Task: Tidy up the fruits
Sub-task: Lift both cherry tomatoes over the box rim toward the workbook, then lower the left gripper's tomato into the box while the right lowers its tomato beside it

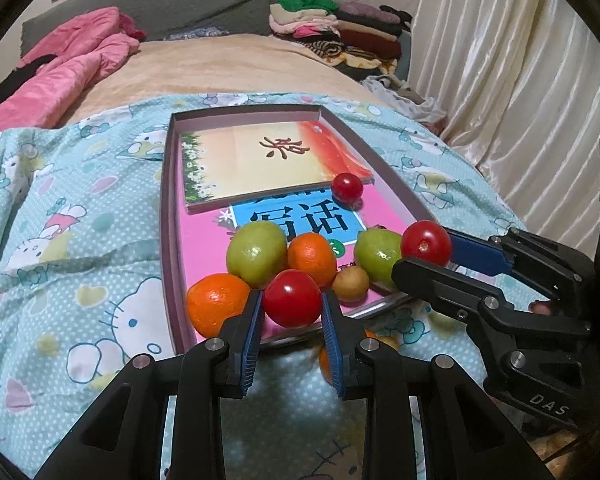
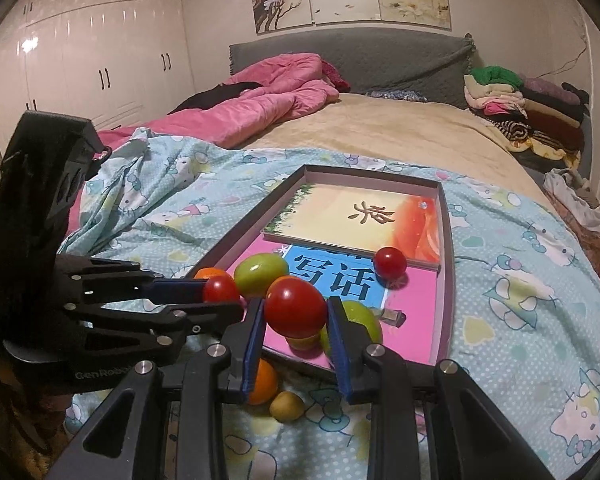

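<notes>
Blue cartoon-print bedspread carries a shallow cardboard tray, with loose fruit bunched at its near edge. Left gripper pinches one red cherry tomato; right gripper pinches another tomato, both above that edge.

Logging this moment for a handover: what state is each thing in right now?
Left tool: shut on a red tomato.
Right tool: shut on another red tomato.
Third tomato: loose in the tray, against the upper book.
Tray: open, no lid, holding two books.
</notes>
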Tool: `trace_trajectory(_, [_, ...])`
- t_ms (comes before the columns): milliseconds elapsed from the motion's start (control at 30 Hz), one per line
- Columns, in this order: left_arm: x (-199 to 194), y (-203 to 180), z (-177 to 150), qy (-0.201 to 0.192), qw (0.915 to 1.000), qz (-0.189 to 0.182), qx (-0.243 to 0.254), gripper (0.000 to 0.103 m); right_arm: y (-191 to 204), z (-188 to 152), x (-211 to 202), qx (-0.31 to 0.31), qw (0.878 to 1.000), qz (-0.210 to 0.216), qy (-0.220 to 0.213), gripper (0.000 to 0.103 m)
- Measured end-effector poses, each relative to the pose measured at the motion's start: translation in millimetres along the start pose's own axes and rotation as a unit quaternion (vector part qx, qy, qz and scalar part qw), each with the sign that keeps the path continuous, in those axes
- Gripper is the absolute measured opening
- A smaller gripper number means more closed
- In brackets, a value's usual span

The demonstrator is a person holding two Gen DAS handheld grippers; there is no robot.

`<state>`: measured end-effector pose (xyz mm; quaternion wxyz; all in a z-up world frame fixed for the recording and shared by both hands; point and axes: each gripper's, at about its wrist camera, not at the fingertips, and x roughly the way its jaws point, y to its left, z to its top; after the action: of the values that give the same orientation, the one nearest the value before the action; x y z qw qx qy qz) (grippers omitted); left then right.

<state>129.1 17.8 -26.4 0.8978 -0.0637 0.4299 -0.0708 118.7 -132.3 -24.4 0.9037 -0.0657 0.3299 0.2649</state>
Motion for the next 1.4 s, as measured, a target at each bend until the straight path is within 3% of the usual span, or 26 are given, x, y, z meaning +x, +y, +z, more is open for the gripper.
trace_trajectory(1400, [16.5,14.2,1.2,0.023,0.9994,0.002,-0.024,0.029,21.6,-2.7,26.0,-0.079,0.996,-0.001,0.033,0.031])
